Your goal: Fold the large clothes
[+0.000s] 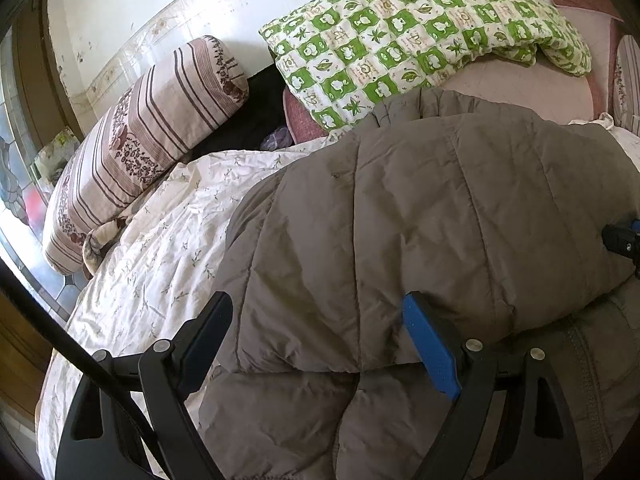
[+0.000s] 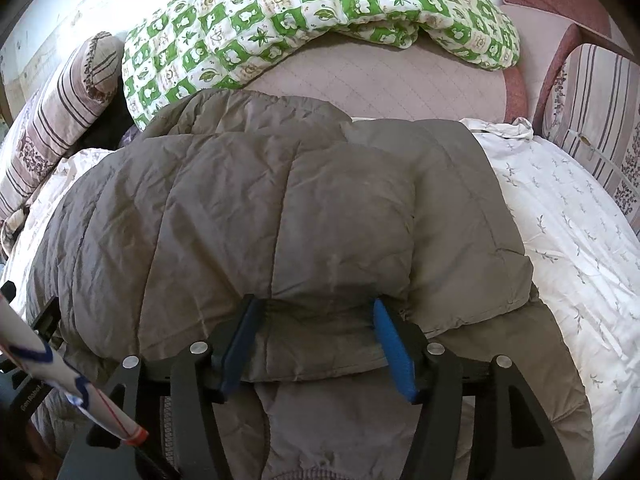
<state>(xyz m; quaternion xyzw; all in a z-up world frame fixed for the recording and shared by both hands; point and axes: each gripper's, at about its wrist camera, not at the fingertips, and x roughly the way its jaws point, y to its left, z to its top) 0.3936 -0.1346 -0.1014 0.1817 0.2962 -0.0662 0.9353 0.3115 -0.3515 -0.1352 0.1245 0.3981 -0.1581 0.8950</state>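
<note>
Judging the grey-brown quilted puffer jacket on the bed light, soft, springy and slippery: left tongs and right tongs gape at its near fold; grip seams.

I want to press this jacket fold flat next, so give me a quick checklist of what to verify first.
1. Left gripper open: ok, jaws spread wide over the jacket.
2. Right gripper open: ok, jaws apart astride the folded edge.
3. Fabric pinched by either: cannot tell.
4. Top layer folded over the lower part: ok.
5. Fold edges aligned: not ok, a lower layer sticks out on the right.
6. Green quilt clear of the jacket: not ok, they meet at the far corner.
</note>
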